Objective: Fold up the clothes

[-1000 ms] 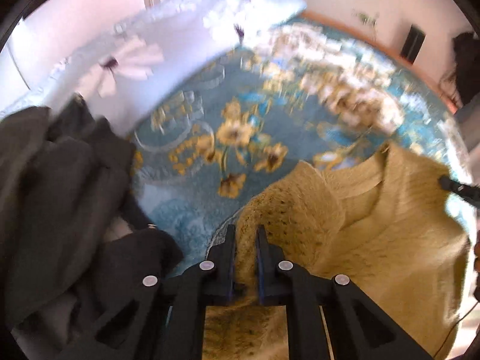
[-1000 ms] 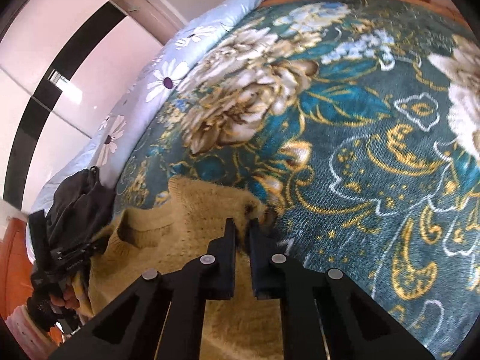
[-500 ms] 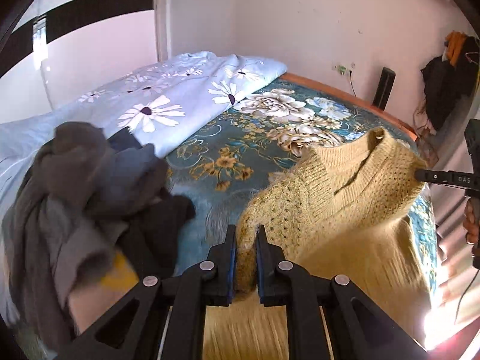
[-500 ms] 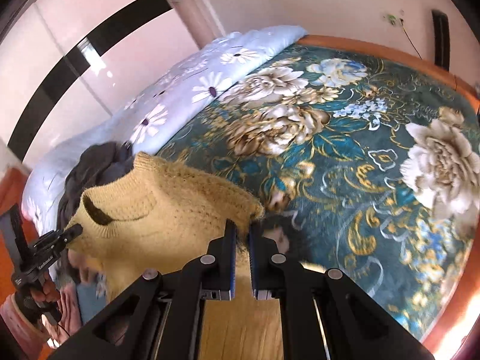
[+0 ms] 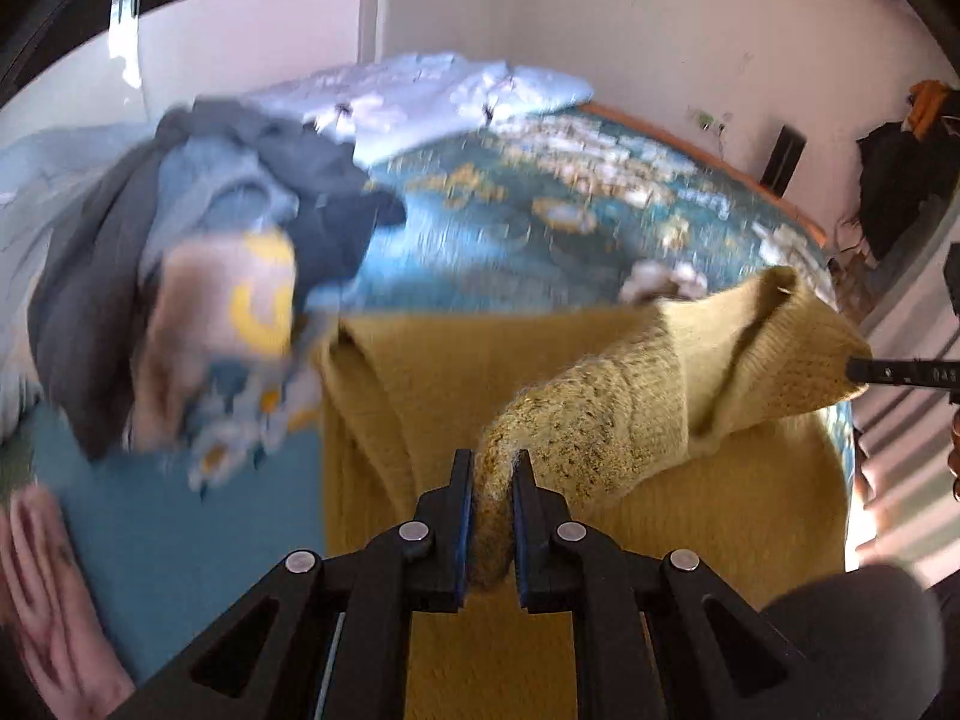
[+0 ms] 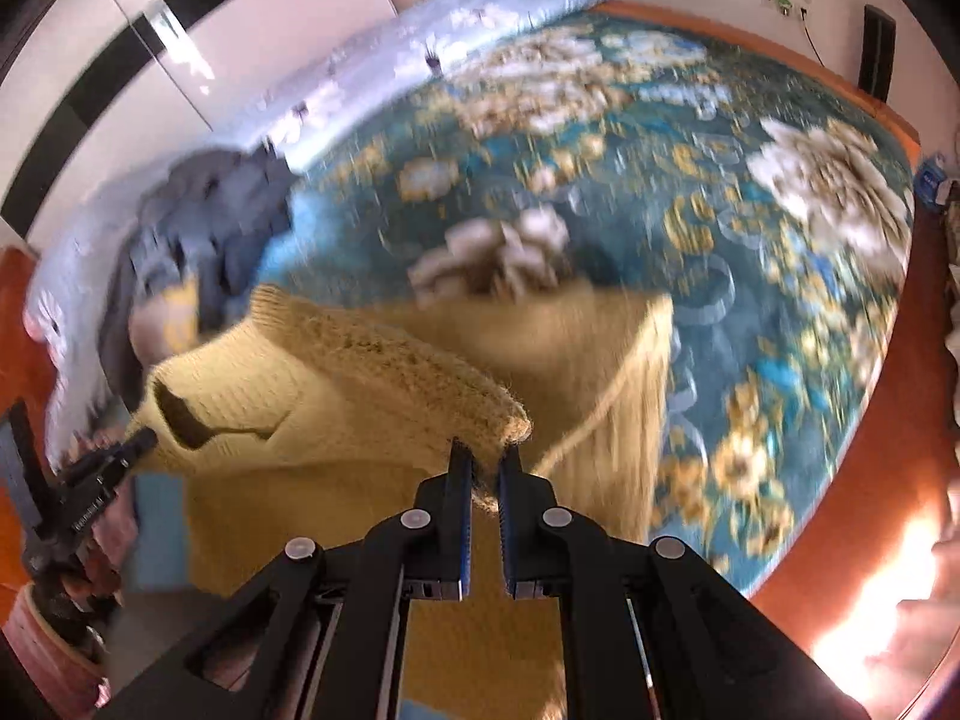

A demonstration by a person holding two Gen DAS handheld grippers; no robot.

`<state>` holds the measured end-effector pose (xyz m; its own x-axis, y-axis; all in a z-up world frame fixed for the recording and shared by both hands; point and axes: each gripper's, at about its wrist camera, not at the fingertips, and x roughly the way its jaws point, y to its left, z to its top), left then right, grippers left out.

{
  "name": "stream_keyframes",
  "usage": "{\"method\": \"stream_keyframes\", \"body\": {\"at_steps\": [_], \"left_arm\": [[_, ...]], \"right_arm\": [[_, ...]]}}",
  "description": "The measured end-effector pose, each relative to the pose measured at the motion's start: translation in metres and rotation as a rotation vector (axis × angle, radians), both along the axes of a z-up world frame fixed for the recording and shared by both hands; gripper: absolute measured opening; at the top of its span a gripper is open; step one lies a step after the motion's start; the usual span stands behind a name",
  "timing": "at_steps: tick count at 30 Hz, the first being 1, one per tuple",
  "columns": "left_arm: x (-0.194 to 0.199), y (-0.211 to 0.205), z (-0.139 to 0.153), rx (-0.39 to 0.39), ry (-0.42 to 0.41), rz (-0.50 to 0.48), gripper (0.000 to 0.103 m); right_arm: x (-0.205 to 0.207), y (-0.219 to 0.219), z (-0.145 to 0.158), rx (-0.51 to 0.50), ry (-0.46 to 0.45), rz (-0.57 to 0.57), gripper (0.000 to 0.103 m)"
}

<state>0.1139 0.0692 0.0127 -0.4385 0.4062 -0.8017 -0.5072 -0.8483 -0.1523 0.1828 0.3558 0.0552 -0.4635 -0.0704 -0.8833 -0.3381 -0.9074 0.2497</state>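
Left hand-held gripper (image 5: 491, 474): jaws clamped on a bunched fold of the yellow knit sweater (image 5: 600, 420), the wool pinched between both blue-lined fingers (image 5: 461, 516) and rising past the tips. From that grip the knit runs up and to the right as a taut shoulder line to the ribbed collar, whose far side meets the tip of the right hand-held gripper (image 5: 864, 369) at the frame's right edge. Right hand-held gripper (image 6: 485, 468) in its own view: jaws clamped on the opposite shoulder edge of the sweater (image 6: 372, 372), fuzzy knit caught at the fingertips. The collar opening gapes to the left, and the left hand-held gripper (image 6: 144, 437) shows beyond it at the garment's far shoulder. The sweater body hangs below and ahead of both grippers; its far part lies flat on the bed (image 6: 720, 192), which carries a teal cover with gold and white flowers. Whether the near part rests on the bed or hangs clear cannot be told. Just left of the sweater, a heap of dark grey and light blue clothes (image 5: 198, 228) sits on the bed, one piece with a yellow print. Behind it a pale blue daisy-print duvet (image 5: 444, 90) lies along the white wall. Both views are motion-blurred.
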Motion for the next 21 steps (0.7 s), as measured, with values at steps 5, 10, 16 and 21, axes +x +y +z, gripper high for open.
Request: {"method": "stream_keyframes", "body": {"at_steps": [5,10,16,21], "left_arm": [[0.007,-0.009,-0.023,0.008,-0.126,0.081,0.019],[0.011,-0.034,-0.042,0.192,-0.333,0.224,0.034],[0.032,-0.077,-0.096,0.542,-0.663,0.457,0.059],[0.04,-0.077,-0.099,0.575,-0.664,0.464,0.062]], "right_arm": [[0.027,0.001,-0.035,-0.026,-0.124,-0.035,0.008],[0.045,0.01,-0.045,-0.112,-0.169,-0.129,0.01],[0.066,0.026,-0.06,-0.311,-0.172,-0.27,0.01],[0.083,0.032,-0.061,-0.427,-0.12,-0.346,0.01]]}}
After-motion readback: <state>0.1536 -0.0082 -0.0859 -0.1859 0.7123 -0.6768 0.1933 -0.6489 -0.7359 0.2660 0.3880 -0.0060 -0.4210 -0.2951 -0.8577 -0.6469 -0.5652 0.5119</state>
